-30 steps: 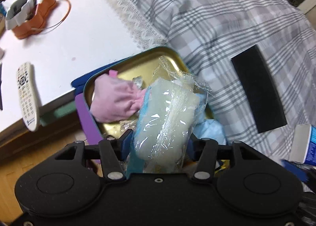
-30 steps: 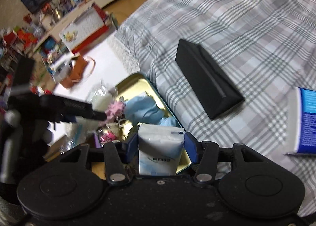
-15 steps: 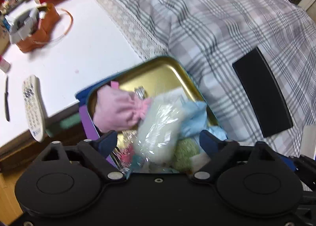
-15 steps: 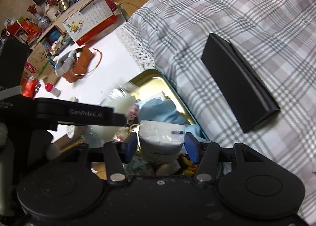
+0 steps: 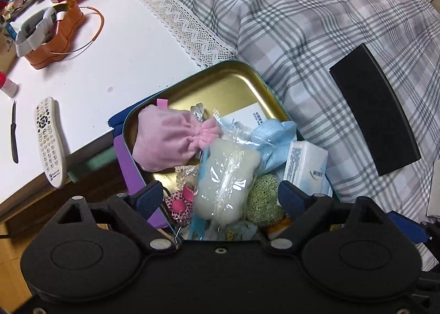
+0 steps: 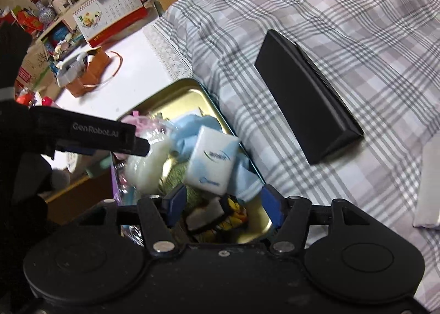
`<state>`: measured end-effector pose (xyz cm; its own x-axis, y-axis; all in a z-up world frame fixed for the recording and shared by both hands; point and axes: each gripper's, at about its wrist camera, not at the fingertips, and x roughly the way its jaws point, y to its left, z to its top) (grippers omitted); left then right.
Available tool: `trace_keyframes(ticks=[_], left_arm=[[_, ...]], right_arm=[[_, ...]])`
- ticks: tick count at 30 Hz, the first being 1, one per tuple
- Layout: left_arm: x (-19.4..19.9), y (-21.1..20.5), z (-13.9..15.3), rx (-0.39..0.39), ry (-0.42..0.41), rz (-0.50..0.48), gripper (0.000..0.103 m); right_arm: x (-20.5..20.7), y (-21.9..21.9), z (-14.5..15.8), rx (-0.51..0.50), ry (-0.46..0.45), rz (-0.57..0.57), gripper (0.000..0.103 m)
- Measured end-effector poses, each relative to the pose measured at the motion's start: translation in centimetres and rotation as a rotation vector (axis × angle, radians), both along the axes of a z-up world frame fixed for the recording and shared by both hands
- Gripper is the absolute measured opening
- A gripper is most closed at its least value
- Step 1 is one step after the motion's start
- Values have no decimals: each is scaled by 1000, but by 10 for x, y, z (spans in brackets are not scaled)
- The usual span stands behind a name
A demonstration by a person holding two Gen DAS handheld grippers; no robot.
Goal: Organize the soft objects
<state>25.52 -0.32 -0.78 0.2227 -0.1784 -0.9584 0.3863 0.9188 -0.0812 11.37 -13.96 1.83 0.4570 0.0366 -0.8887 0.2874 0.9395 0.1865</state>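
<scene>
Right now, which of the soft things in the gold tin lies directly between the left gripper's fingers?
The plastic-wrapped white sponge. The pink pouch lies further up the tin, the tissue pack off to the right.

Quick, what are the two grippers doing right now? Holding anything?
Left gripper: open, has just let go of the wrapped sponge.
Right gripper: open, tissue pack released.
</scene>
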Motion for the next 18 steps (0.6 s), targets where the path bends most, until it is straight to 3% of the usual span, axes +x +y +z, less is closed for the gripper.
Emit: trace_keyframes(ticks=[7, 11, 18], left_arm=[[-22, 0, -6, 46, -40, 7, 87], [-39, 0, -13, 42, -35, -4, 87], [-73, -2, -9, 34, -114, 3, 87]], right_arm=[[-22, 2, -4, -33, 24, -5, 61], [-35, 1, -8, -61, 41, -16, 62], [-58, -7, -13, -94, 68, -44, 62]])
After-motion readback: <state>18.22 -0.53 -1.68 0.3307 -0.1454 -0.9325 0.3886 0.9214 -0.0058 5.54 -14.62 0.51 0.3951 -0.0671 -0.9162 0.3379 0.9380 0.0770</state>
